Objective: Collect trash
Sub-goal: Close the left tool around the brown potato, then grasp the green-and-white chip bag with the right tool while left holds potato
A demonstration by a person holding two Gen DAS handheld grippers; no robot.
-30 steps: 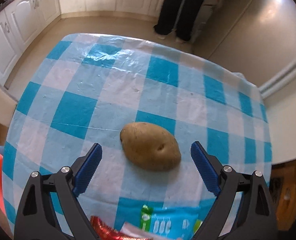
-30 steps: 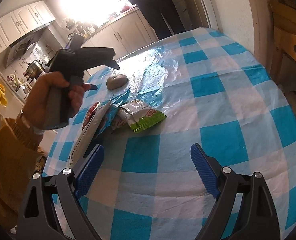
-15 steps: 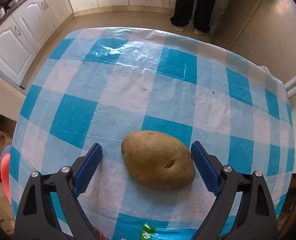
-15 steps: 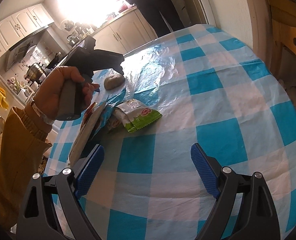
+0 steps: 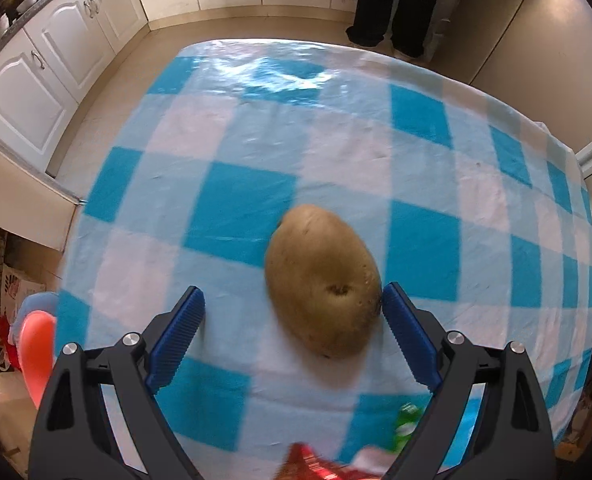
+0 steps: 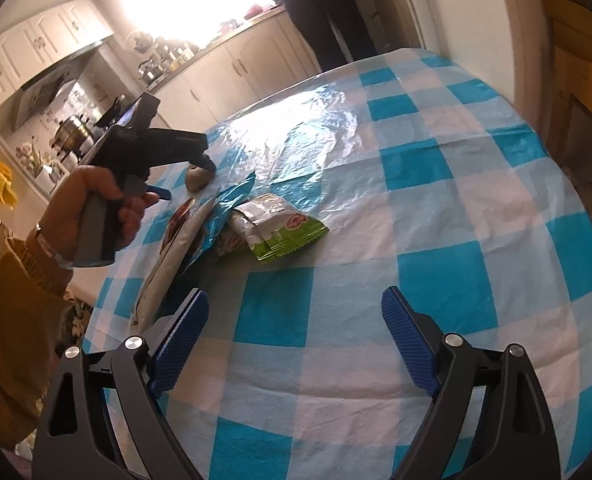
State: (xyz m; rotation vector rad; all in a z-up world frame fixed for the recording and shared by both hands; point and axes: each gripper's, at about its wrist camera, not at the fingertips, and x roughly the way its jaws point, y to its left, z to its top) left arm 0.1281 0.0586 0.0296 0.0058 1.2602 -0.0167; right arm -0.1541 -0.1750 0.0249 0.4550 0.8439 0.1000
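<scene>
A brown potato lies on the blue-and-white checked tablecloth. My left gripper points steeply down over it, open, with the potato between the fingers. The right pad is at the potato's side; the left pad stands well apart. In the right wrist view a hand holds that gripper above the potato. Beside it lie a green wrapper, a blue wrapper and a white-and-red packet. My right gripper hangs open above bare cloth with nothing between its fingers.
A person in dark trousers stands beyond the far table edge. White cabinets run along the left. A red plastic object sits below the table's left edge. A wooden chair stands at the right.
The left gripper has moved forward and down over the potato, which now sits between its fingers near the right pad. The wrappers have slid to the view's bottom edge. The right gripper has stayed still.
</scene>
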